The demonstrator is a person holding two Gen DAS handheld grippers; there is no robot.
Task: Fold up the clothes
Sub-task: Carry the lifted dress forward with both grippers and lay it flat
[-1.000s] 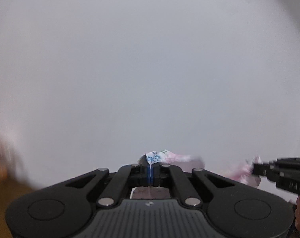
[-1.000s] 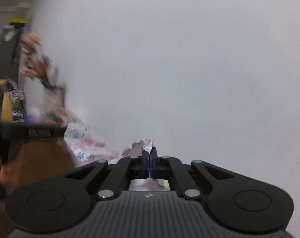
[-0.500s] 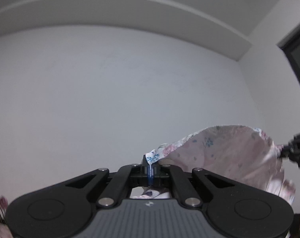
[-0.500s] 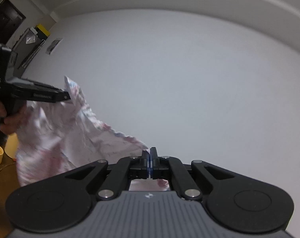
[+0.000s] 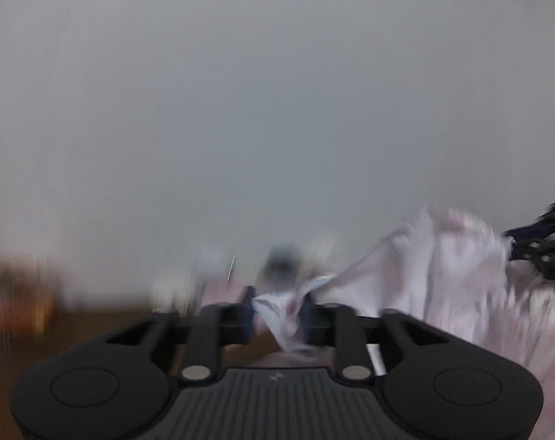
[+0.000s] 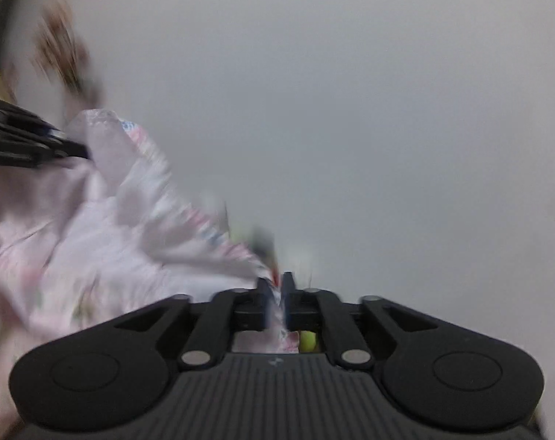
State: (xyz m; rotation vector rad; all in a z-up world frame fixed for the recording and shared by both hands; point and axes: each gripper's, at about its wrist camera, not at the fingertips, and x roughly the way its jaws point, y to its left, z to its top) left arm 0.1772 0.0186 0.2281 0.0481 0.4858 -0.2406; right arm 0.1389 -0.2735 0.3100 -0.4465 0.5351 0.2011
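Note:
A pale pink floral garment [image 5: 442, 267] hangs in the air between my two grippers; both views are blurred by motion. My left gripper [image 5: 277, 308] has its jaws parted, with a bunch of the cloth still lying between them. My right gripper [image 6: 275, 293] has its jaws a little apart with the cloth's edge between them. The garment billows to the left in the right wrist view [image 6: 94, 227]. The right gripper shows at the right edge of the left wrist view [image 5: 537, 245]; the left gripper shows at the left edge of the right wrist view [image 6: 28, 143].
A plain white wall [image 5: 277, 110] fills most of both views. Blurred brown furniture and small items [image 5: 28, 293] lie low on the left. Blurred flowers [image 6: 61, 47] and a dark shelf stand at the upper left of the right wrist view.
Both cameras swung down from the ceiling line toward the room. Both grippers were clamped shut on the cloth; now their jaws have parted, the left wider. The garment has dropped lower.

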